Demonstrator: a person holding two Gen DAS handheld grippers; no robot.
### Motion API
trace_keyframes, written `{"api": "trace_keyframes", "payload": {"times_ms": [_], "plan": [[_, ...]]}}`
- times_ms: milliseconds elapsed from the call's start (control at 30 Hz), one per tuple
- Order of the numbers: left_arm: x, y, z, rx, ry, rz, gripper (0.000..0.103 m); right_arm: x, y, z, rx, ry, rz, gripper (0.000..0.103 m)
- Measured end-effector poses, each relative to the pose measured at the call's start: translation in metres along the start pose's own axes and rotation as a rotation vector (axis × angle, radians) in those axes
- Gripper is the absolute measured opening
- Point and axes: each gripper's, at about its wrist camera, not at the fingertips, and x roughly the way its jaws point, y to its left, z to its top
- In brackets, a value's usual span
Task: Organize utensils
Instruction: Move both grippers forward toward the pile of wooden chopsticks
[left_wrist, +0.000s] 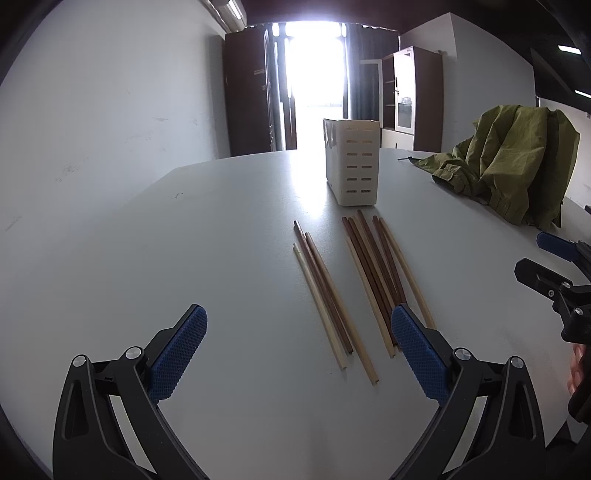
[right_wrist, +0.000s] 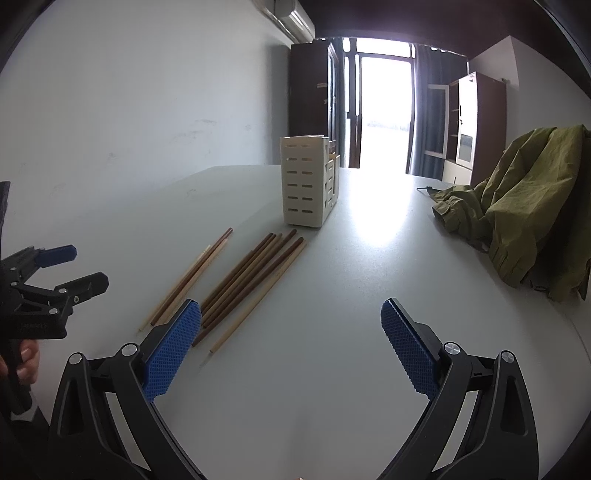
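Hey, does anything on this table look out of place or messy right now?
Yes. A crumpled green jacket is heaped on the table, unrelated to utensils. The chopsticks lie loose in two uneven bunches before the cream holder, none in it as far as shows.

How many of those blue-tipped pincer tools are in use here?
2. The left gripper is open, pointed at the near ends of the chopsticks. The right gripper is open beside it, to the chopsticks' right. No others appear.
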Motion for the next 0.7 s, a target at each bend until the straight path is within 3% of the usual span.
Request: {"api": "trace_keyframes", "payload": {"times_ms": [700], "plan": [[0.015,0.002,0.011,-0.009,0.041,0.034,0.097,0.015,-0.008,0.011,0.021,0.024,-0.042,0.099]]}}
